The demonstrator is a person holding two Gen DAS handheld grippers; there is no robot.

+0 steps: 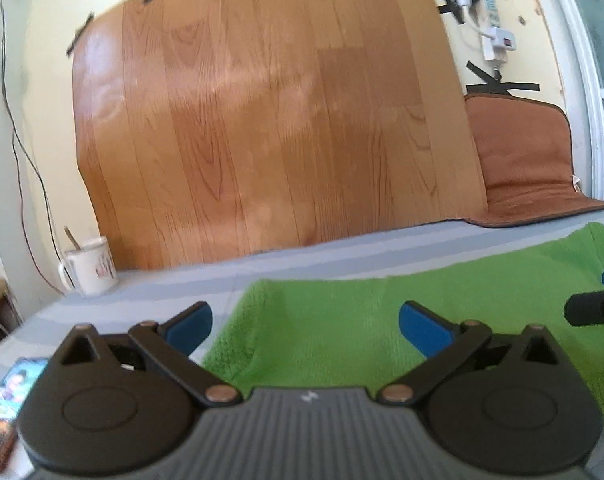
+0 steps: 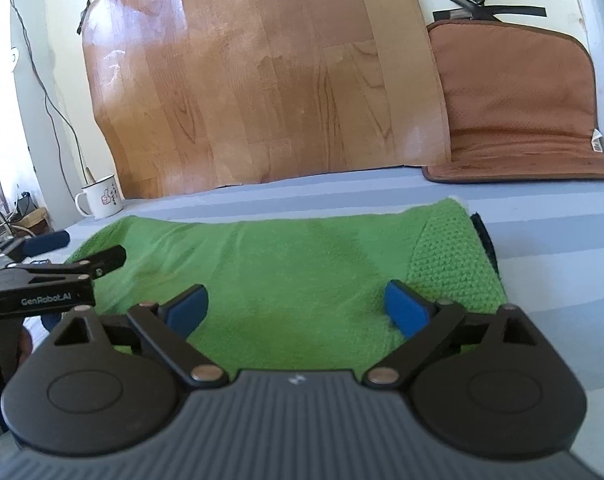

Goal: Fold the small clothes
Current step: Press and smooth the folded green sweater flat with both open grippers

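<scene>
Grippers both spread: left gripper (image 1: 305, 324) and right gripper (image 2: 298, 306) hover at lower frame over green garment (image 2: 286, 264), likely about to grasp its near edge.

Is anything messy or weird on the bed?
Nothing looks spilled or broken. The green garment lies fairly flat on the striped sheet. One oddity: a phone sits at the sheet's near left edge, beside the left gripper.

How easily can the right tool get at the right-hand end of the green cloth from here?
Probably easily: the right tool is open just above the green cloth, with its right finger near that end, and nothing is in between.
</scene>
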